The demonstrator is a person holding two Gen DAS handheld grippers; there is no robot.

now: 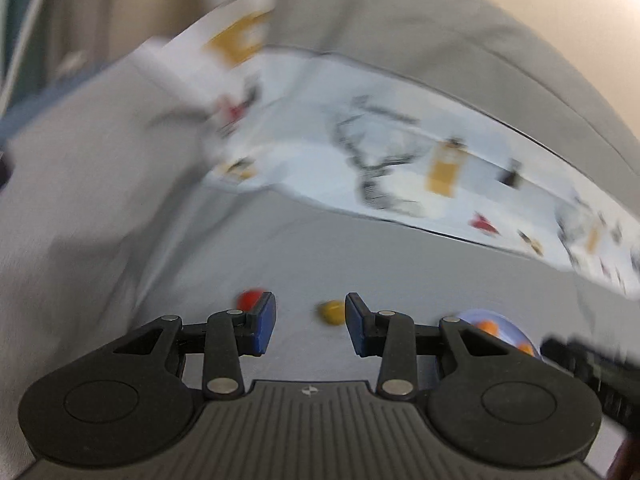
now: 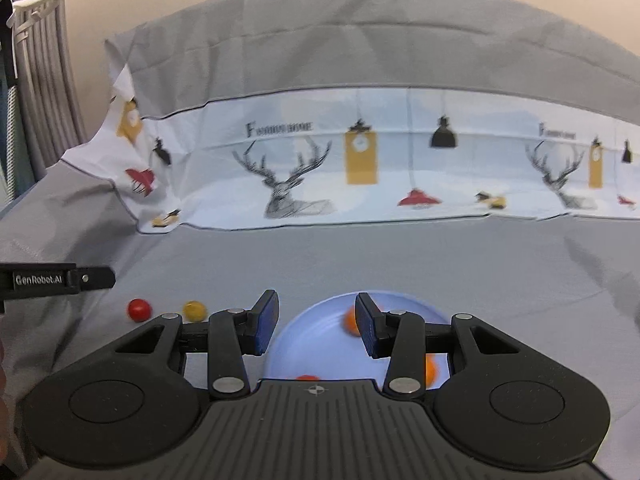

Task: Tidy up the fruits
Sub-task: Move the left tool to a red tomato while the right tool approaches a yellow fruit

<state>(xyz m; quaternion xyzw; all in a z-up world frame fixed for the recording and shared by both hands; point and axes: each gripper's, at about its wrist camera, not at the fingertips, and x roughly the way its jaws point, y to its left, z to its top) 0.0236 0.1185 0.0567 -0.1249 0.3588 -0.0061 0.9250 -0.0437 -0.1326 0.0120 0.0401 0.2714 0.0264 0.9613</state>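
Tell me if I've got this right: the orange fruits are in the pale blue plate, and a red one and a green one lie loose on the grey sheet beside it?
Nearly. The second loose fruit is yellow, not green; the right wrist view shows it clearly next to the red one. The rest holds: the orange fruits are in the pale blue plate, and the two loose ones lie on the grey sheet beside it.

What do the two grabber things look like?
Both look alike. The left gripper and the right gripper are black plastic, with a ribbed grey body, round black discs, silver rivets, and flat blue pads on the fingers. A white label on the left one's side reads GenRobot.AI.
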